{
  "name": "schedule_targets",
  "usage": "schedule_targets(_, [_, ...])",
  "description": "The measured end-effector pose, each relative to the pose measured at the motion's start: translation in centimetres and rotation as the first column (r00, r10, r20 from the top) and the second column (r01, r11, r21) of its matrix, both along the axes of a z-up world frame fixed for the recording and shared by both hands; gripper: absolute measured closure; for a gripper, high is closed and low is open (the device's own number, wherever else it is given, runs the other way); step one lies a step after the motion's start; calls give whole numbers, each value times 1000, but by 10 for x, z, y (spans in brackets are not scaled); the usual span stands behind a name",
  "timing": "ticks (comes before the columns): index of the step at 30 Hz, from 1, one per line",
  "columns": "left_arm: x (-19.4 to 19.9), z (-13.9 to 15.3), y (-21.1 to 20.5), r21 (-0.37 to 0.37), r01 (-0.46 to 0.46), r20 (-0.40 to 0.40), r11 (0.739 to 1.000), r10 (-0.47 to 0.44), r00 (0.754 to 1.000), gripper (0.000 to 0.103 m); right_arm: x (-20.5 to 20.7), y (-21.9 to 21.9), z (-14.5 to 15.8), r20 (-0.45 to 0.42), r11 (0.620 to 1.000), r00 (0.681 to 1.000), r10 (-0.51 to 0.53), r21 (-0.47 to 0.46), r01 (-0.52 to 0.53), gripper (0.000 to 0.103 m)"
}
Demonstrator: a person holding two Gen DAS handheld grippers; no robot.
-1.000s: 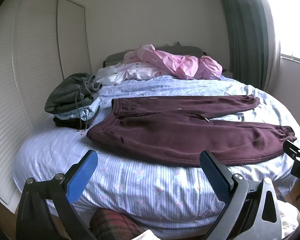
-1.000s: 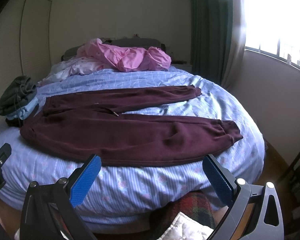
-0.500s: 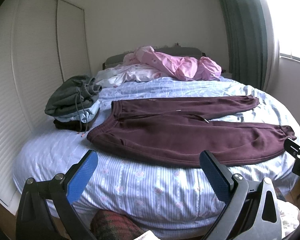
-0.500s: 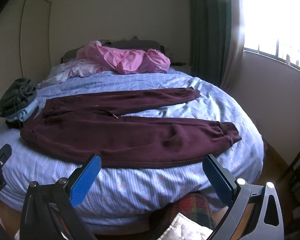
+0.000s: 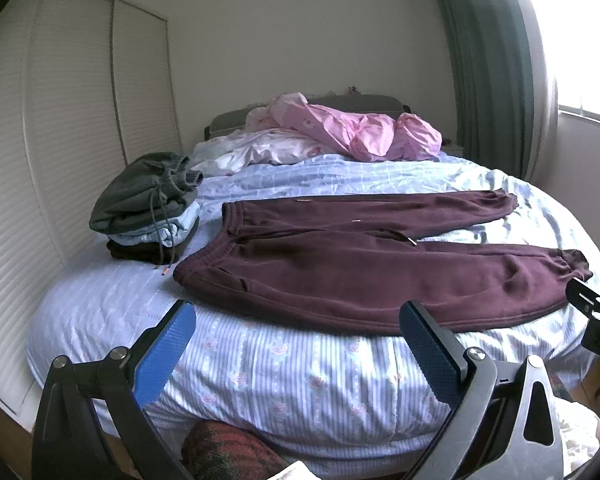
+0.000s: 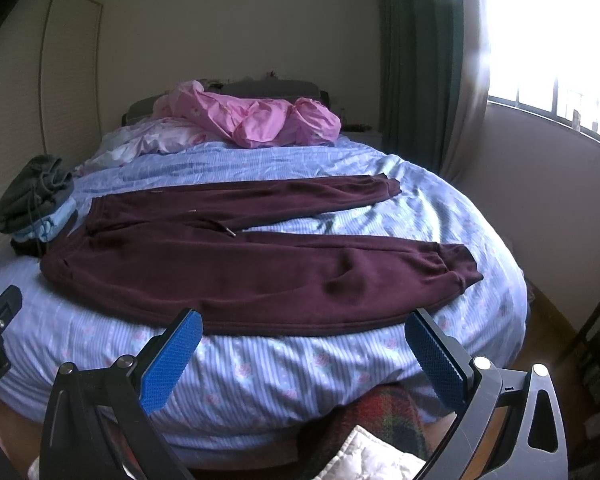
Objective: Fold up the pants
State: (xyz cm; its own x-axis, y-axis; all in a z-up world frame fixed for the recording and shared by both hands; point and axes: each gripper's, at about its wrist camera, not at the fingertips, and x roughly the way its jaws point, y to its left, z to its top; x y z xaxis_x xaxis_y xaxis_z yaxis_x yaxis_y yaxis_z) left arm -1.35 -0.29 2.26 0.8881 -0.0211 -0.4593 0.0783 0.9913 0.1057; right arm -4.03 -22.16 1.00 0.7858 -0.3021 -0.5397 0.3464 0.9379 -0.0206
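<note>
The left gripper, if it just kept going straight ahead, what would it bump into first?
Probably the near edge of the maroon pants spread on the bed; the open left gripper points there, though depth is uncertain.

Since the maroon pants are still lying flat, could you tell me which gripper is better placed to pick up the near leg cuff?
Probably the right gripper: open, and nearer the near leg cuff than the left gripper.

Daylight glares white through the window (image 6: 548, 32) (blown out); away from it the room dims, edges fisheye-bent.

Folded clothes stack (image 5: 148, 212) and pink bedding (image 5: 356, 132) on striped bed (image 5: 300, 376)
</note>
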Motion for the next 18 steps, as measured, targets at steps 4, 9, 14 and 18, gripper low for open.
schedule_targets(4, [-1,-1,-1,1,-1,1,1000,1,1000,0,-1,-1,-1,-5,1000,1000,-2,3,2,0])
schedule_targets(9, [3,-4,1,4,-1,-11,1000,1,1000,0,0,0,-4,-13,1000,1000,1,0,-1,0])
schedule_targets(14, [7,-14,2,15,-6,-22,1000,7,1000,0,6,0,-11,-35,1000,999,4,4,-4,0])
schedule_targets(18, [12,-22,4,19,-14,-29,1000,15,999,0,12,0,-17,-32,1000,999,14,19,-14,0])
